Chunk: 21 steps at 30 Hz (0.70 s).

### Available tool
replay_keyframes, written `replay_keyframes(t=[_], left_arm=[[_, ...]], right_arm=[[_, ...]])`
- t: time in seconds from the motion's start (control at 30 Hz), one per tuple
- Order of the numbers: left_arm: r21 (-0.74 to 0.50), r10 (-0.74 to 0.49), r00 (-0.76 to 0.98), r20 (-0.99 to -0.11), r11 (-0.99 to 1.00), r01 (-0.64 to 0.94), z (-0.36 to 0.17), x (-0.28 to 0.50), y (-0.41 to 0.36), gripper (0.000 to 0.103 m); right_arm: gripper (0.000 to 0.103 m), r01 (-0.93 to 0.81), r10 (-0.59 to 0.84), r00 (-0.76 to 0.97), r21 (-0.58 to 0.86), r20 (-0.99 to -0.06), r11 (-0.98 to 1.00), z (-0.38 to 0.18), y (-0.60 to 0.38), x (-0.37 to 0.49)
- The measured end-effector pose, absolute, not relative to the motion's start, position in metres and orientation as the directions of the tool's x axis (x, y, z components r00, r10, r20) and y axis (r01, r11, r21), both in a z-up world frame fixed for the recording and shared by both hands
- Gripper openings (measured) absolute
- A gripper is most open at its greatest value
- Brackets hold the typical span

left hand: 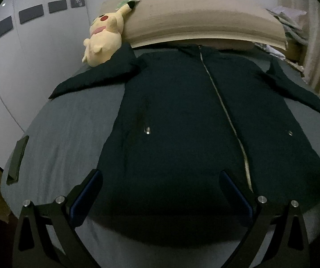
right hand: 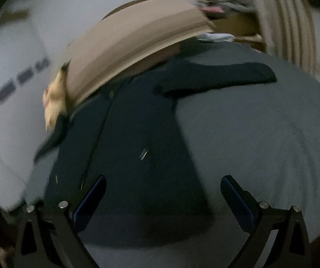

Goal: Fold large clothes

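Plush toy (left hand: 103, 40) touching jacket (left hand: 182, 116) sleeve

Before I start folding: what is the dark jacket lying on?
The jacket lies flat, zipped, on the grey bedsheet, collar toward the tan headboard. Anything beneath its body is covered; nothing visibly bulges.

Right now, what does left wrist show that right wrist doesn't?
Left wrist only: the whole dark jacket spread flat with both sleeves out, its full zipper, a dark flat object near the bed's left edge, and the left gripper, open over the hem.

Right wrist only: the right gripper, open, and more bare grey bedsheet beside the jacket; the picture is motion-blurred.

Both: jacket, yellow plush toy, beige headboard, curtain.
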<state>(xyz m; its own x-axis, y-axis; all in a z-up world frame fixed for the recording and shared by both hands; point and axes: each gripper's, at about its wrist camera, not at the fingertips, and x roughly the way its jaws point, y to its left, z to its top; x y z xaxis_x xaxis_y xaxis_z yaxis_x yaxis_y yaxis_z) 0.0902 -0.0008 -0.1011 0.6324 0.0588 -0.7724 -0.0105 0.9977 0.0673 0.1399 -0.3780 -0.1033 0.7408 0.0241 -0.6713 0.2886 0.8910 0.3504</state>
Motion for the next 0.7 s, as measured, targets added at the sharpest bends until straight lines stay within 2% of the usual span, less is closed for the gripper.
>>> replay_keyframes(t=[0.13,0.2,0.33,0.47,0.6,0.7], left_arm=[[0.09,0.077,0.629,-0.773,0.996,-0.012,-0.106,0.115,-0.002,0.103],[0.095,0.082,0.63,-0.772,0.995,-0.013,-0.11,0.128,-0.002,0.103],[0.095,0.092,0.628,-0.773,0.995,-0.029,-0.117,0.154,0.0,0.103],[0.088,0.098,0.622,-0.777,0.995,-0.047,-0.127,0.169,0.004,0.103],[0.081,0.102,0.615,-0.782,0.995,-0.062,-0.134,0.18,0.009,0.103],[0.084,0.11,0.616,-0.78,0.994,-0.071,-0.138,0.187,0.012,0.103]], right_arm=[[0.101,0.366,0.062,0.764,0.51,-0.642,0.779,-0.112,-0.461,0.168],[0.094,0.403,0.067,0.78,0.583,-0.622,0.706,-0.119,-0.506,0.186],[0.087,0.476,0.059,0.787,0.665,-0.614,0.576,-0.137,-0.582,0.226],[0.076,0.538,0.038,0.778,0.697,-0.627,0.475,-0.162,-0.636,0.261],[0.07,0.572,0.017,0.776,0.716,-0.63,0.401,-0.185,-0.668,0.285],[0.07,0.591,-0.005,0.773,0.717,-0.635,0.37,-0.198,-0.679,0.302]])
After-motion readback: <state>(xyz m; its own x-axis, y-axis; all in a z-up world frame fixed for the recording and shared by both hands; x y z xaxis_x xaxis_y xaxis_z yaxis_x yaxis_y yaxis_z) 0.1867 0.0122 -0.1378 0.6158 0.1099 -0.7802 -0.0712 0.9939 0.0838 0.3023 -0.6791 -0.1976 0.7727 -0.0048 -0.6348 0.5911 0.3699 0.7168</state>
